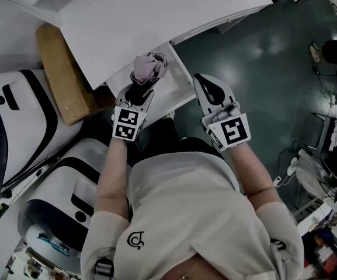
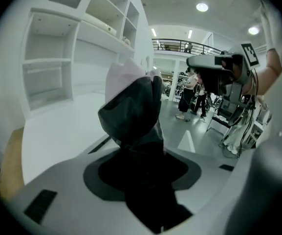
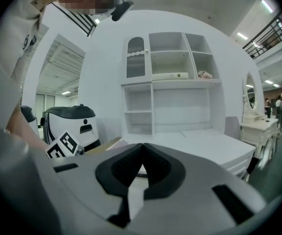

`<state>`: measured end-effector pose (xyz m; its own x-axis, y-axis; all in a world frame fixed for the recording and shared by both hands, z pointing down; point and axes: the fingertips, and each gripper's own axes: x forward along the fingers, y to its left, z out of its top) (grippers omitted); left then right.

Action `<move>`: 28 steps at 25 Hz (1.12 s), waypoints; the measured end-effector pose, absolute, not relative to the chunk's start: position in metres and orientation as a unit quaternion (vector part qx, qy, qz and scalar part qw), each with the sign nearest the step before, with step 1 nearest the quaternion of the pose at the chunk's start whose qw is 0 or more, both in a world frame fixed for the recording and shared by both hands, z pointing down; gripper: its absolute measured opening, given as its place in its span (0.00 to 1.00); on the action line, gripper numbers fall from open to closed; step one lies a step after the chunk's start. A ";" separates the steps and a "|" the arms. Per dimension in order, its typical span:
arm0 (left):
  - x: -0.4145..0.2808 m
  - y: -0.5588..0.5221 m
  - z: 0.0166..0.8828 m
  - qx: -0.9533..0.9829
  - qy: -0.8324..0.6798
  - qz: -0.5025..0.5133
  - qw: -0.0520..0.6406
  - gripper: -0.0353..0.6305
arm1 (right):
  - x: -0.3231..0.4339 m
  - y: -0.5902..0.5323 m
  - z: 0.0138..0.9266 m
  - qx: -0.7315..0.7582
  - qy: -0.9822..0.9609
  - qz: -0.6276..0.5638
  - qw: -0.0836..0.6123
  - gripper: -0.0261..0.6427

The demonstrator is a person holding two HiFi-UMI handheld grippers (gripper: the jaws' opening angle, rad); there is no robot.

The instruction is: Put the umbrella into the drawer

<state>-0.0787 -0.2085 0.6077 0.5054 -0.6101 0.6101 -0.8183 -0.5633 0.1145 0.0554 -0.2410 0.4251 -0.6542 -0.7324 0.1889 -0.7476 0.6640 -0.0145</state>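
Observation:
The folded umbrella (image 1: 149,67), pinkish fabric with a dark lower part, is held over the open white drawer (image 1: 179,92) of the desk. My left gripper (image 1: 140,93) is shut on its dark end. In the left gripper view the umbrella (image 2: 131,106) stands up from between the jaws of the left gripper (image 2: 141,168) and hides their tips. My right gripper (image 1: 209,85) hovers by the drawer's right side. Its jaws meet with nothing between them, as the right gripper (image 3: 141,147) view shows. The right gripper (image 2: 214,62) also shows at the upper right of the left gripper view.
The white desk (image 1: 156,10) carries a shelf unit (image 3: 170,82). A brown cardboard box (image 1: 63,74) lies left of the drawer. White-and-black machines (image 1: 16,127) stand at the left. The dark floor (image 1: 261,57) at the right has cables and clutter. People (image 2: 189,94) stand far off.

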 end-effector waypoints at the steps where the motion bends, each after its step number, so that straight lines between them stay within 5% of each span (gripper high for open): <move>1: -0.077 -0.211 0.623 0.844 -0.413 0.270 0.211 0.38 | 0.057 -0.244 0.430 0.411 -0.906 0.048 0.089 0.05; 19: -0.048 -0.217 0.808 0.783 -0.302 0.398 0.369 0.38 | 0.090 -0.266 0.498 0.475 -0.860 0.101 0.157 0.05; 28: -0.049 -0.215 0.841 0.772 -0.295 0.420 0.374 0.38 | 0.083 -0.272 0.515 0.472 -0.857 0.132 0.157 0.05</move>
